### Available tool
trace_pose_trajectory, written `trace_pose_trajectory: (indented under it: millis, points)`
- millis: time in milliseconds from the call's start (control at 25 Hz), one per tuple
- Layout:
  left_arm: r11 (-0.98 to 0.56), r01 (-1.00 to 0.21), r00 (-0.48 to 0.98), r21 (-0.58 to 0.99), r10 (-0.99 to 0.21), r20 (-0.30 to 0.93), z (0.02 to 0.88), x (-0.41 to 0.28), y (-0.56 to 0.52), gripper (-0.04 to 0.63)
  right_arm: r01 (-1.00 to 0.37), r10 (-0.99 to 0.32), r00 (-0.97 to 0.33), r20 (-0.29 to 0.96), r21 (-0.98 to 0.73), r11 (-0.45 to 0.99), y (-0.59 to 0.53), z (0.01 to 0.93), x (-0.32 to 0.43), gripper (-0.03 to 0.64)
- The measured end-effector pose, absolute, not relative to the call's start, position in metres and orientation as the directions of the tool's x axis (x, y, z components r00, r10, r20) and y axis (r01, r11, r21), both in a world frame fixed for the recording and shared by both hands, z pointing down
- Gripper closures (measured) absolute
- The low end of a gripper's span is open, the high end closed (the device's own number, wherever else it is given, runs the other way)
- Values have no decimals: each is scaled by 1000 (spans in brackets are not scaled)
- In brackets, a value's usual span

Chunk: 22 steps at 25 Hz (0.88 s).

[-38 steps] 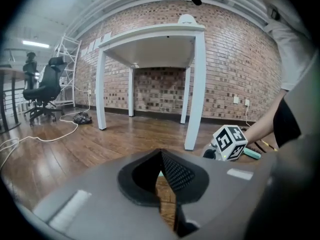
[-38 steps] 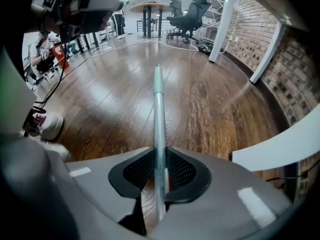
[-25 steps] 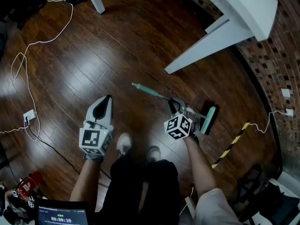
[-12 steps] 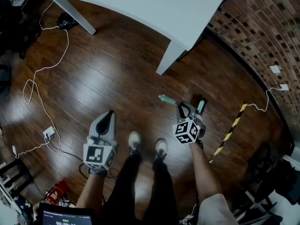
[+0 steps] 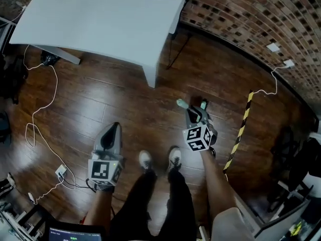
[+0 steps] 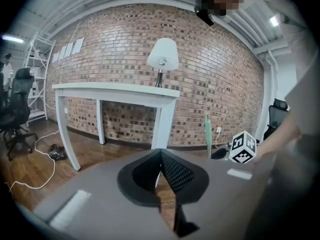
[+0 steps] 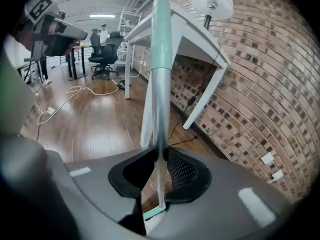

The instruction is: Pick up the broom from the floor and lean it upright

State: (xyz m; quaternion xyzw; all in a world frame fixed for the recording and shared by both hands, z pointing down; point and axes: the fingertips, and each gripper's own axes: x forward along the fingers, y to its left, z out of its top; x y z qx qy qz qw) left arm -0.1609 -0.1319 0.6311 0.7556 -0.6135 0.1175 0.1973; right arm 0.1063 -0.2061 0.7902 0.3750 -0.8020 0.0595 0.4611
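The broom [image 7: 161, 59] had swung up from flat on the floor [image 5: 125, 109] to near upright — handle clamped in the right gripper [image 7: 160, 164], head apparently just below its jaws — while the left gripper [image 6: 160, 159] hung closed and empty alongside, so only leaning it remained.

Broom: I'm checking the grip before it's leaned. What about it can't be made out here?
- Broom head: mostly behind the right gripper body in its own view, and under that gripper in the head view.
- Whether it touches the floor: shown in no view.
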Motion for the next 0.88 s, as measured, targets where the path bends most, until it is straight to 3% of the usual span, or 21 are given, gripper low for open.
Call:
trace_pose_trajectory:
  millis: [440, 880]
  points:
    - [-163, -977, 204, 139, -900, 384, 589, -121, -203, 595, -734, -583, -359, 729, 165, 659, -286, 764, 131, 525]
    - [-55, -990, 107, 130, -892, 439, 607, -100, -253, 595, -591, -532, -495, 687, 182, 786, -407, 761, 73, 521]
